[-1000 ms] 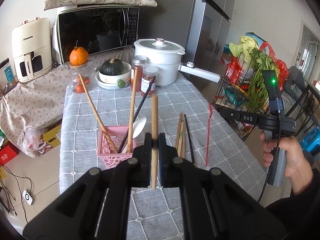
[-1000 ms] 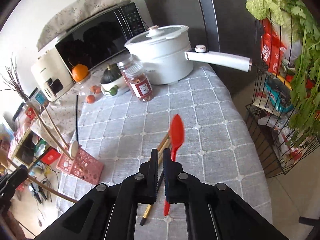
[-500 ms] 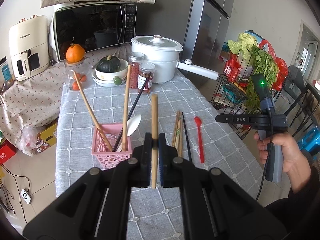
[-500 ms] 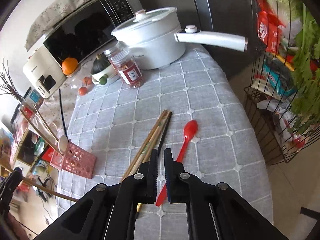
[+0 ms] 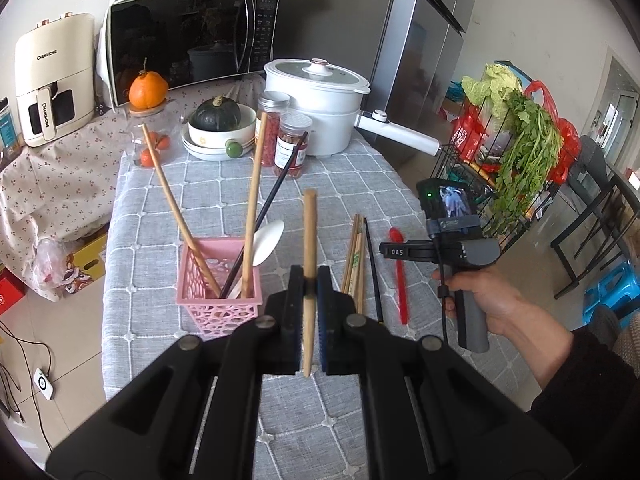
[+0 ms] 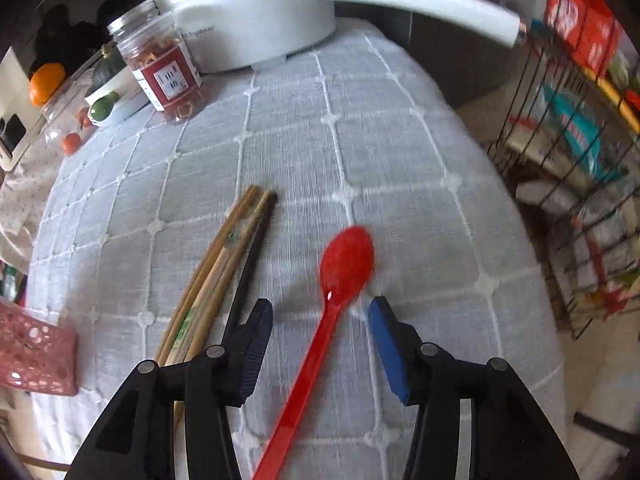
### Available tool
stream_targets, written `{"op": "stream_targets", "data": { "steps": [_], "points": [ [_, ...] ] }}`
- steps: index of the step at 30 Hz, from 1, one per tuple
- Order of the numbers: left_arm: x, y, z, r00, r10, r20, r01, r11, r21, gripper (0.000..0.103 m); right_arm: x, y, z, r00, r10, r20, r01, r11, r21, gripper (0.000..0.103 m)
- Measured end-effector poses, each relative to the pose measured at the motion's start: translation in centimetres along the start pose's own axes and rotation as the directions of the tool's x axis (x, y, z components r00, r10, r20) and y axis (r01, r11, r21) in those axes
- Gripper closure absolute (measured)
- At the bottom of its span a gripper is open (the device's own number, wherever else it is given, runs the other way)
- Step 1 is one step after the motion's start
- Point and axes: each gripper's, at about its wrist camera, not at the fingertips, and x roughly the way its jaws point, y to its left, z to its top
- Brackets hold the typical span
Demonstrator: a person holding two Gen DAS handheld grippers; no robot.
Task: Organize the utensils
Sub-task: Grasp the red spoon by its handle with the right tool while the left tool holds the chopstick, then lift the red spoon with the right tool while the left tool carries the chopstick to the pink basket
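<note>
Between the spread right gripper (image 6: 320, 312) fingers — red spoon (image 6: 344, 268) flat on cloth

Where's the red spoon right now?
The red spoon lies flat on the grey tablecloth, between the open right gripper's fingers, right of the loose chopsticks.

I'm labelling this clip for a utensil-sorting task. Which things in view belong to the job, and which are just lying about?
Part of the job:
- pink basket
- wooden chopstick in the left hand-held gripper
- loose chopsticks on the table
- red spoon between the open right hand-held gripper

Lying about:
- white pot
- two jars
- squash bowl
- orange
- microwave
</note>
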Motion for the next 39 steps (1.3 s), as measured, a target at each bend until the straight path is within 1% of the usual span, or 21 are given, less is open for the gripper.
{"op": "stream_targets", "data": {
  "steps": [1,2,3,4,5,8,10,12,16,17,21,24,25,26,27,29,31,33,34,35,39],
  "points": [
    [0.0,0.0,0.0,1.0,-0.004,-0.001,0.004,1.0,0.0,0.096,0.2,0.4,0.1,1.0,-0.024,0.004,0.024,0.999,-0.025,0.055],
    [-0.1,0.1,0.0,1.0,-0.005,-0.001,0.005,1.0,0.0,0.096,0.3,0.6,0.1,0.999,-0.035,0.015,0.035,0.999,-0.034,0.062],
    [-0.1,0.2,0.0,1.0,-0.003,0.001,0.003,1.0,0.0,0.096,0.3,0.5,0.1,0.999,-0.041,0.022,0.041,0.999,-0.03,0.073],
    [-0.2,0.3,0.0,1.0,-0.001,0.003,0.001,1.0,0.0,0.096,0.2,0.2,0.1,0.998,-0.051,0.024,0.052,0.998,-0.022,0.08],
    [-0.4,0.4,0.0,1.0,0.0,0.006,0.0,1.0,-0.002,0.096,0.1,-0.2,0.1,0.999,-0.046,0.021,0.046,0.999,-0.008,0.082],
    [-1.1,0.8,0.2,1.0,0.001,0.023,-0.001,1.0,-0.006,0.096,-0.7,-1.7,-0.2,0.999,0.039,0.005,-0.039,0.998,0.05,0.092],
    [-1.7,0.8,0.2,0.999,0.004,0.042,-0.004,1.0,-0.001,0.096,-2.0,-2.3,-0.2,0.997,0.077,0.027,-0.079,0.993,0.091,0.093],
    [-2.6,0.9,0.4,0.998,0.004,0.069,-0.004,1.0,0.0,0.096,-4.0,-2.6,-0.3,0.99,0.117,0.074,-0.125,0.987,0.104,0.094],
    [-4.6,1.4,1.0,0.991,0.003,0.135,-0.001,1.0,-0.015,0.096,-8.5,-1.9,-0.5,0.971,0.155,0.183,-0.166,0.985,0.043,0.094],
    [-5.2,1.5,1.2,0.988,0.002,0.157,0.001,1.0,-0.019,0.096,-9.7,-1.6,-0.7,0.963,0.166,0.212,-0.176,0.984,0.027,0.097],
    [-7.5,1.9,1.8,0.964,0.039,0.264,-0.029,0.999,-0.039,0.096,-14.0,-0.4,-1.2,0.925,0.215,0.313,-0.217,0.976,-0.029,0.098],
    [-8.0,2.5,2.1,0.943,0.069,0.326,-0.047,0.996,-0.073,0.096,-16.6,1.1,-1.4,0.896,0.246,0.37,-0.236,0.969,-0.072,0.098],
    [-8.1,2.7,2.1,0.936,0.084,0.342,-0.06,0.995,-0.082,0.096,-17.2,1.7,-1.5,0.89,0.255,0.379,-0.237,0.967,-0.095,0.098],
    [-8.0,2.9,2.2,0.931,0.099,0.351,-0.072,0.993,-0.089,0.096,-17.6,2.3,-1.5,0.888,0.258,0.38,-0.232,0.966,-0.115,0.098],
    [-7.8,3.1,2.2,0.93,0.104,0.352,-0.074,0.992,-0.098,0.096,-17.5,2.7,-1.4,0.891,0.258,0.374,-0.224,0.966,-0.131,0.098],
    [-7.6,3.5,2.3,0.939,0.082,0.335,-0.044,0.992,-0.119,0.096,-16.4,3.3,-1.0,0.911,0.256,0.323,-0.216,0.964,-0.157,0.095],
    [-7.5,3.7,2.2,0.948,0.052,0.314,-0.011,0.991,-0.131,0.096,-14.5,3.9,-0.8,0.94,0.211,0.267,-0.171,0.971,-0.164,0.086],
    [-7.5,3.5,2.0,0.952,0.04,0.304,-0.001,0.992,-0.126,0.096,-12.1,4.2,-0.2,0.961,0.179,0.209,-0.146,0.976,-0.164,0.067],
    [-7.5,3.4,1.9,0.953,0.037,0.302,0.0,0.993,-0.122,0.096,-10.9,4.2,0.1,0.968,0.169,0.183,-0.139,0.976,-0.165,0.063],
    [-7.5,3.4,1.9,0.954,0.033,0.299,0.003,0.993,-0.118,0.096,-9.6,4.4,0.7,0.975,0.159,0.157,-0.133,0.977,-0.167,0.06],
    [-7.4,3.4,1.7,0.959,0.015,0.283,0.017,0.994,-0.11,0.096,-4.5,4.0,3.1,0.992,0.103,0.074,-0.091,0.984,-0.15,0.06]
  ]
}}
